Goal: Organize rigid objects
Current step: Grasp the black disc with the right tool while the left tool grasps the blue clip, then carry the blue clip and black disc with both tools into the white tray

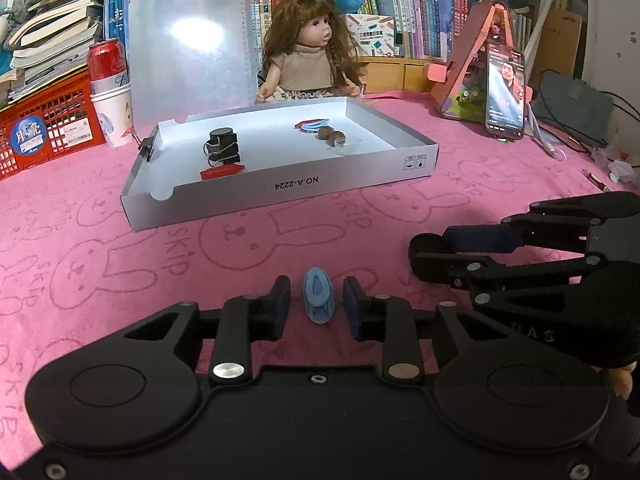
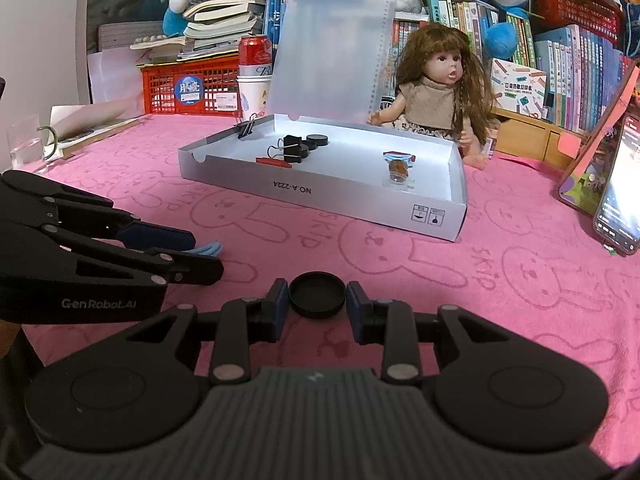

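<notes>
A small light-blue clip [image 1: 318,298] lies on the pink cloth between the pads of my left gripper [image 1: 317,306]. A strip of cloth shows on each side of the clip, so the pads do not press it. My right gripper [image 2: 317,300] is shut on a black round cap [image 2: 317,294], with both pads against its rim. From the left wrist view the right gripper [image 1: 432,252] sits just to the right, and the right wrist view shows the left gripper [image 2: 204,254] at the left. Beyond them the white box tray [image 1: 280,188] holds black binder clips [image 1: 222,148], a red clip [image 1: 222,172], a blue clip and brown nuts [image 1: 332,135].
Behind the tray stand a doll [image 1: 308,60], a propped clear clipboard [image 1: 192,44], a red can on paper cups [image 1: 108,76] and a red crate [image 1: 44,128]. A lit phone [image 1: 505,92] leans on a stand at the right. Books fill the back.
</notes>
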Available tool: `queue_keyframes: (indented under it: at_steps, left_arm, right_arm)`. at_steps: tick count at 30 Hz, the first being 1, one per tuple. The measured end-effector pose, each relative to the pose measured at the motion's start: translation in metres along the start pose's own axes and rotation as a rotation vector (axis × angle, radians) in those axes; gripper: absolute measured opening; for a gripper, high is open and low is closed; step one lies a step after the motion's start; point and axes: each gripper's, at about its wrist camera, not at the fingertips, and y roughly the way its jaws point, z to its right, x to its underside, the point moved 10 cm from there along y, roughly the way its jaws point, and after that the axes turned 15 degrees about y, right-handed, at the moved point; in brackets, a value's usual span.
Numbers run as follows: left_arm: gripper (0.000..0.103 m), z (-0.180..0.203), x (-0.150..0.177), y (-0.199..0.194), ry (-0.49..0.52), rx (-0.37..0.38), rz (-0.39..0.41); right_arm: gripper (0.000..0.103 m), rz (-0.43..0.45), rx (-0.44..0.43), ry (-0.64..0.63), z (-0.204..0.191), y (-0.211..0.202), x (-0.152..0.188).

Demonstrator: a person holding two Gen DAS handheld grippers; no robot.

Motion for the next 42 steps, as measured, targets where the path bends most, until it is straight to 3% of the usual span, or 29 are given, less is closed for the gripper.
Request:
queue_keyframes:
  at_steps: [1, 42]
  left_arm:
    - [0.016, 0.0, -0.001, 0.0, -0.001, -0.004, 0.0]
    - [0.016, -0.044, -0.041, 0.001, -0.079, -0.09, 0.054]
  right_arm:
    - [0.037, 0.001, 0.0, 0.005, 0.0, 0.0, 0.0]
    - [0.037, 0.043, 0.077, 0.073, 0.01, 0.011, -0.039]
